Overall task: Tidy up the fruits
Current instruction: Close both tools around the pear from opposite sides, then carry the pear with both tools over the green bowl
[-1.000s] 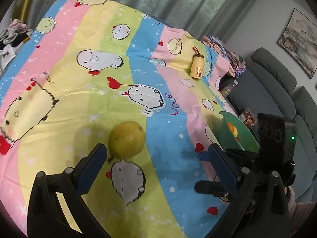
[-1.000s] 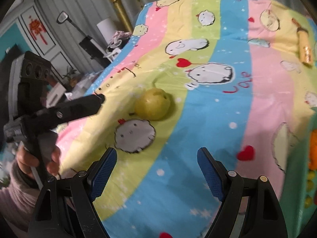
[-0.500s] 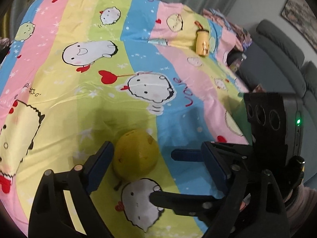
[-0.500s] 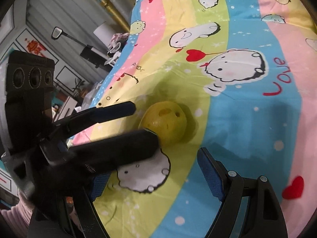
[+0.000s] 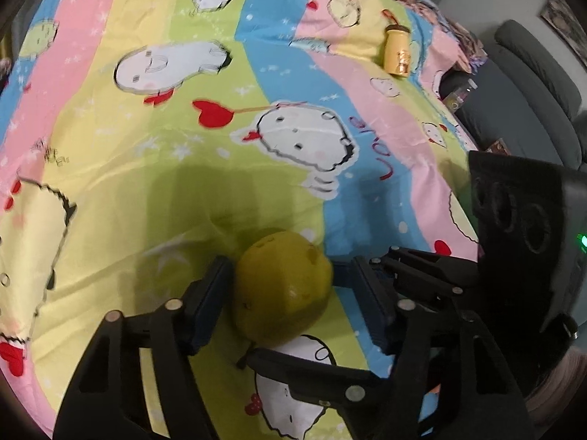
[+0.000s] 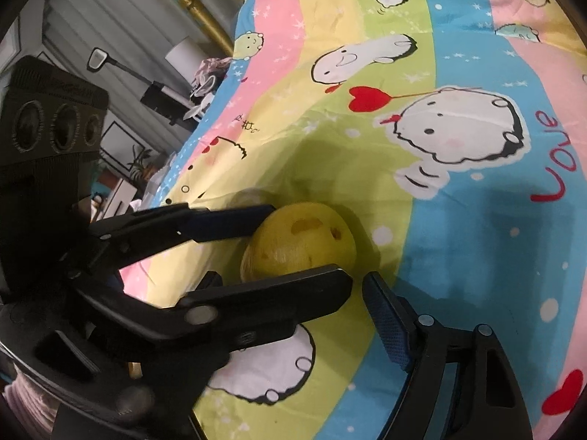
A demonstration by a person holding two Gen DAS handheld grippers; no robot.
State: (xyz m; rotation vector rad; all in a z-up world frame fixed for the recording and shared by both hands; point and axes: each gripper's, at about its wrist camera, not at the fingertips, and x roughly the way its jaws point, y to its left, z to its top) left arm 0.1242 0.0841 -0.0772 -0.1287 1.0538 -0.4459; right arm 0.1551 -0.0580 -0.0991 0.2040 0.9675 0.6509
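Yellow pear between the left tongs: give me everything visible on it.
The pear is yellow-green and rounded, with matte skin, a few brown blemishes and a thin dark stem at its near end. It lies on its side on the striped cartoon-print cloth, in a yellow-green band beside a white cartoon figure. The left tongs straddle it: one blue pad sits against its side, the other still shows a gap. The right tongs hover open close by.
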